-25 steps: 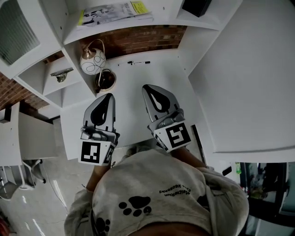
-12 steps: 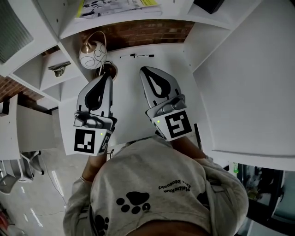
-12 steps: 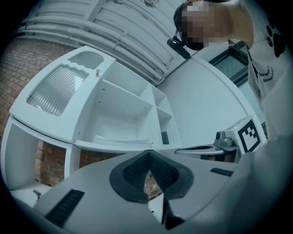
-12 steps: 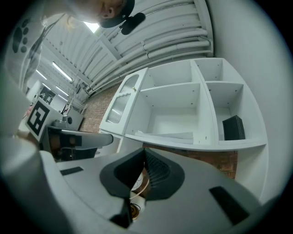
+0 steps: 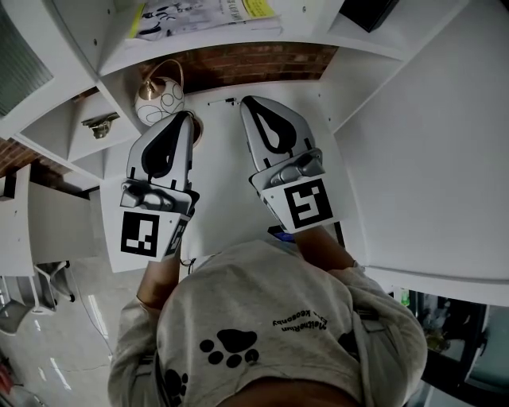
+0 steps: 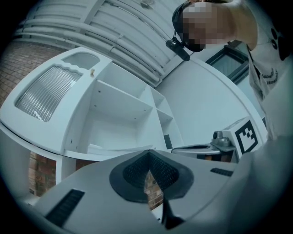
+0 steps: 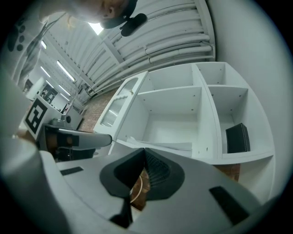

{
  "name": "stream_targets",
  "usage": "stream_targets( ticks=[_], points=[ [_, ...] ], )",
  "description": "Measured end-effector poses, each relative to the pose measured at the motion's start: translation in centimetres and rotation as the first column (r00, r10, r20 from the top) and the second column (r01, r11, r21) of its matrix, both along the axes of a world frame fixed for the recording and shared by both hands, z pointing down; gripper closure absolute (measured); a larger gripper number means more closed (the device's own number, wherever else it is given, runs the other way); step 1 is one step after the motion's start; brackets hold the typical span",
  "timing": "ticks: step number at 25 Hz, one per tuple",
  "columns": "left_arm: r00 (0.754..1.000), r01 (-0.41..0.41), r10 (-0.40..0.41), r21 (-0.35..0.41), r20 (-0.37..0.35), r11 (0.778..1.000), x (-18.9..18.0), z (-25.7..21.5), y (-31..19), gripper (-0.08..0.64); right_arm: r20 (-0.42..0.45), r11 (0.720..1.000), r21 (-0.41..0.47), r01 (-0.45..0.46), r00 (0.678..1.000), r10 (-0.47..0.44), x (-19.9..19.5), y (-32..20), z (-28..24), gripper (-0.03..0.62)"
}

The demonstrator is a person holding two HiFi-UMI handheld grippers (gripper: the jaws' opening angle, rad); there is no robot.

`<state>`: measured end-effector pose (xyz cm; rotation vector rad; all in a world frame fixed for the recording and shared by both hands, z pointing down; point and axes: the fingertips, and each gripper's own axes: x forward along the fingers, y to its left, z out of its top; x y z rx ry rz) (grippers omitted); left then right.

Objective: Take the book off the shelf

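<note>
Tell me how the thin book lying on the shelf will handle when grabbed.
The book looks thin and soft-covered, so it probably flops and weighs little. Lying flat on the smooth white shelf, it may slide rather than lift.

The book (image 5: 199,20) lies flat on the shelf (image 5: 238,40) above the table (image 5: 227,187); a round lamp (image 5: 158,100) stands at the table's back left.
</note>
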<state>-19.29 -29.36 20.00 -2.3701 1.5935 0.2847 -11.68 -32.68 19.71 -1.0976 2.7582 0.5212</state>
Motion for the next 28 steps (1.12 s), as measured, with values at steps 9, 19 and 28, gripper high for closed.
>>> stream_targets(
  ticks=[9, 19, 28],
  points=[
    [0.997, 0.007, -0.010, 0.040, 0.075, 0.999, 0.0, -1.7, -2.2, 0.551, -0.049, 0.997, 0.075, -0.004, 0.999, 0.007, 0.0, -2.6, -2.3, 0.575],
    [0.996, -0.007, 0.003, 0.049, 0.092, 0.999, -0.3, -3.0, -4.7, 0.551, -0.162, 0.989, 0.140, 0.036, 0.987, -0.013, -1.8, -4.8, -3.4, 0.574],
    [0.992, -0.005, 0.001, 0.028, 0.127, 1.000, -1.0, -3.7, -6.8, 0.551, -0.388, 0.976, 0.200, 0.083, 0.922, 0.001, -3.7, -7.2, -3.6, 0.566]
  ],
)
